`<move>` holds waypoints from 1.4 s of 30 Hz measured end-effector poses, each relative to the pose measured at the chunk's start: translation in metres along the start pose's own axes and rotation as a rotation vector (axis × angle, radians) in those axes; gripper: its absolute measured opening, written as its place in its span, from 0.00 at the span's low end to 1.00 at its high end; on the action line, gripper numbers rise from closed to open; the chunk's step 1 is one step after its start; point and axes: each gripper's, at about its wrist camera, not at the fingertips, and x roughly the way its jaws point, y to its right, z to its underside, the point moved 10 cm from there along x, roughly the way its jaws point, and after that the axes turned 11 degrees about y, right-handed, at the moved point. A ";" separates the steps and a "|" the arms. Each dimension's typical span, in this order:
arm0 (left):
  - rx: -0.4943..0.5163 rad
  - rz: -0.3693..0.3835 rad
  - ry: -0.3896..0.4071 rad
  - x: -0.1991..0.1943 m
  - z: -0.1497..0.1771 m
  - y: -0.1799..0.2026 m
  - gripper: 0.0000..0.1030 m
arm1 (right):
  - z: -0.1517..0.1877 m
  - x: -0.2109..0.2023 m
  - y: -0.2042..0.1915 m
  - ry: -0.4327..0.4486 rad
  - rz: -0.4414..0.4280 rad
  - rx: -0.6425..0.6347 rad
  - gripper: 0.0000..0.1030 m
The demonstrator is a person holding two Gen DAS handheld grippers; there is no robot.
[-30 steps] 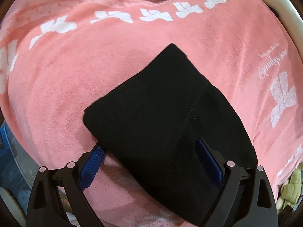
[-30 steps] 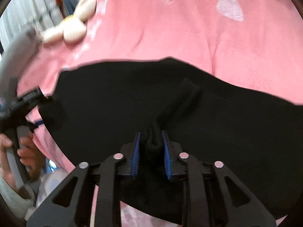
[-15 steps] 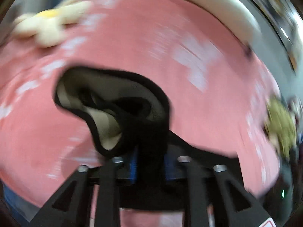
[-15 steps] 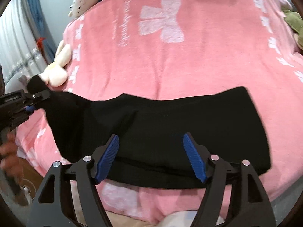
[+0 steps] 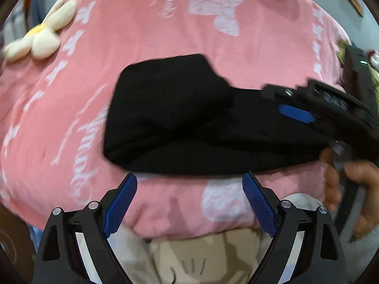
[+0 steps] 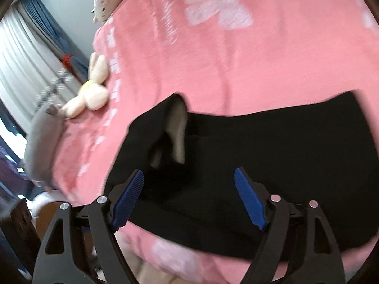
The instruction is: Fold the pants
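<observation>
The black pants (image 5: 180, 116) are lying in a folded bundle on the pink blanket (image 5: 146, 35), filling the middle of the left wrist view and stretching toward its right edge. In the right wrist view they are covering the lower centre and right, with a pale lining (image 6: 177, 127) showing where one flap is standing open near the middle.

The left gripper (image 5: 189, 203) is opening wide at the bottom of its frame, nothing between its pads, the cloth lying just beyond the fingertips. The right gripper (image 6: 189, 196) is opening too, hanging over the pants with fabric under the gap but neither pad pressing on it.

The cloth is looking soft, limp and light, thick enough to bunch and hold a ridge when pinched. It is likely sagging wherever it is unsupported. An edge or corner, such as the upturned flap, is probably the best place to pinch, taking all layers together.
</observation>
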 end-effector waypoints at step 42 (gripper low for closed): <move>-0.292 -0.018 -0.047 0.014 0.003 -0.092 0.86 | 0.028 0.010 -0.027 -0.082 0.071 -0.266 0.63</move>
